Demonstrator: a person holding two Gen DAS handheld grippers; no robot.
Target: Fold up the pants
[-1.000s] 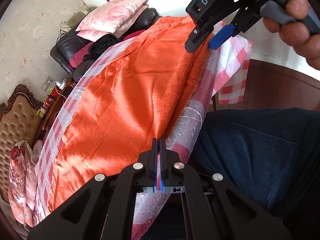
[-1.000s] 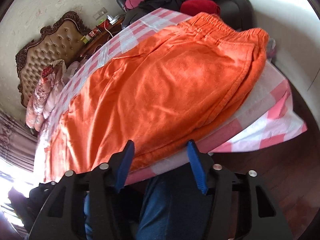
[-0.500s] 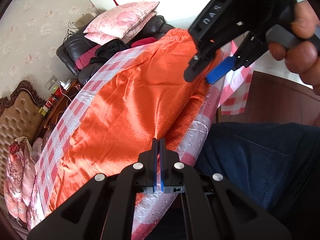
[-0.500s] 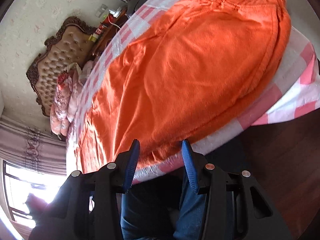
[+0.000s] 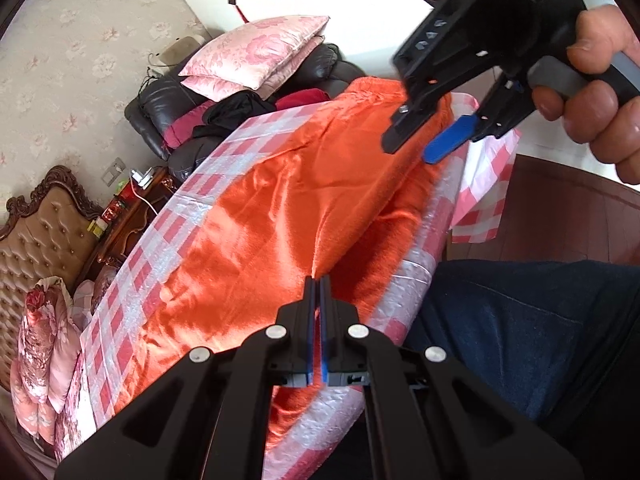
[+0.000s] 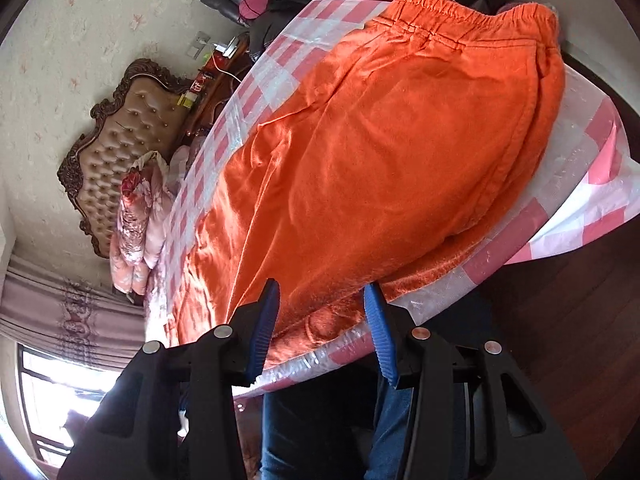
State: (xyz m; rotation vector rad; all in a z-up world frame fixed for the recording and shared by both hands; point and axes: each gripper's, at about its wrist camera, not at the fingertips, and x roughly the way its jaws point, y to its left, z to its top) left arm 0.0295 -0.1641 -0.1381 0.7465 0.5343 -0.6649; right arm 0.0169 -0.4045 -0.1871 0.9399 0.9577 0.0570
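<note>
Your bright orange fleecy pants (image 6: 392, 152) are spread flat on the tabletop covered with a pink-and-white checked plastic cloth (image 6: 576, 184), elastic waistband at the far end and the legs running off toward the window side; the near edge of the fabric sits right along the tabletop's edge by your legs. Your left hand-held gripper (image 5: 318, 292) is pinched all the way closed on that near edge, and you can see the orange cloth pulled up into a little peak where it goes between the blue pads. Your right hand-held gripper (image 6: 320, 312) is a different story: the jaws stand about half apart, and in its own view the blue pads (image 6: 264, 320) frame the near edge of the pants without pressing on anything. From the left view it hangs above the waistband end, well apart from the left one, with your right hand (image 5: 592, 92) wrapped round the grey handle. Your dark blue jeans (image 5: 520, 340) are right up against the tabletop. Behind it all there's a black leather armchair (image 5: 168, 112) piled with pink floral pillows (image 5: 260, 48).
</note>
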